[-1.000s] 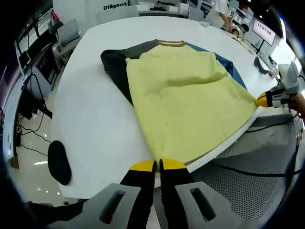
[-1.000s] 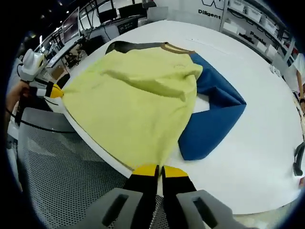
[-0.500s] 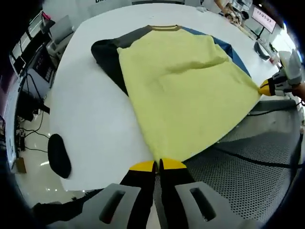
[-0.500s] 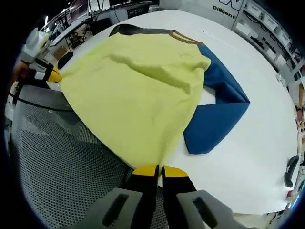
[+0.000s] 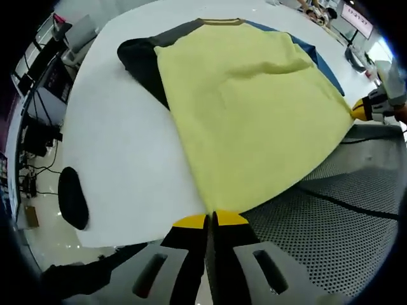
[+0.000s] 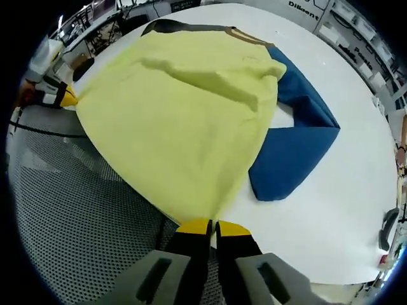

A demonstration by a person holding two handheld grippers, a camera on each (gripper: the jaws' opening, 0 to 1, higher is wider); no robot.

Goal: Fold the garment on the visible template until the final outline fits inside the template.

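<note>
A lab or workshop is showing here: a big white table is filling mid-frame, desks with monitors and trailing cables are crowding the left edge, and a lit screen is glowing at upper right.

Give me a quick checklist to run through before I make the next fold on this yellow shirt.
1. Left hand-held gripper shut on the yellow shirt hem corner: ok.
2. Right hand-held gripper shut on the other hem corner: ok.
3. Hem lifted off the white table: ok, it hangs past the edge over the mesh chair.
4. Blue sleeve and dark sleeve lying flat on the table: ok.
5. Template outline visible: cannot tell.
6. Fabric smooth: not ok, a ridge crosses the chest.
</note>
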